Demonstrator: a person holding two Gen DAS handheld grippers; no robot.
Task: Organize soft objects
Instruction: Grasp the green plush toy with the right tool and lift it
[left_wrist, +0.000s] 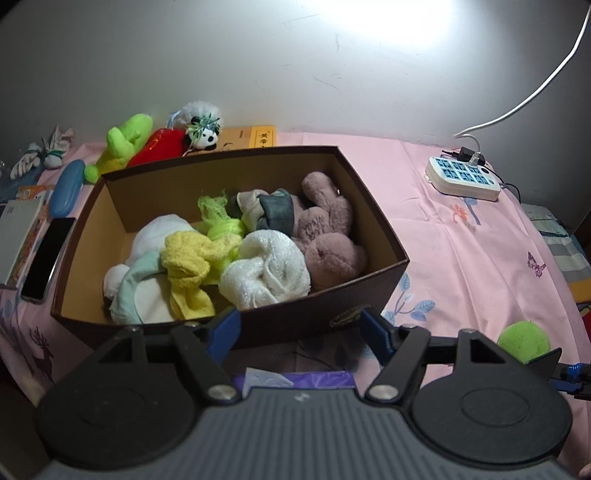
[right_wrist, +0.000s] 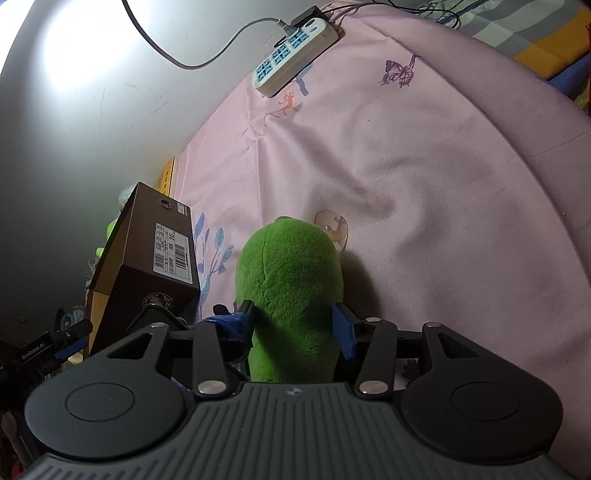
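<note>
A dark brown cardboard box (left_wrist: 373, 280) stands open on the pink bedsheet, holding a mauve plush bear (left_wrist: 328, 229), a white towel (left_wrist: 266, 271), a yellow cloth (left_wrist: 188, 266), a lime mesh cloth (left_wrist: 218, 218), a grey sock bundle (left_wrist: 266, 208) and white cloths (left_wrist: 147, 291). My left gripper (left_wrist: 299, 332) is open and empty just in front of the box's near wall. My right gripper (right_wrist: 293, 325) is shut on a green plush toy (right_wrist: 290, 288), held to the right of the box (right_wrist: 147, 266). The toy also shows in the left wrist view (left_wrist: 524, 339).
Behind the box lie a lime-green plush (left_wrist: 125, 142), a red plush (left_wrist: 159, 146) and a panda plush (left_wrist: 203, 136). A phone (left_wrist: 46, 254), blue case (left_wrist: 66, 188) and books (left_wrist: 18, 236) lie left. A power strip (left_wrist: 463, 177) with cables sits right. A suction cup (right_wrist: 332, 225) is beyond the toy.
</note>
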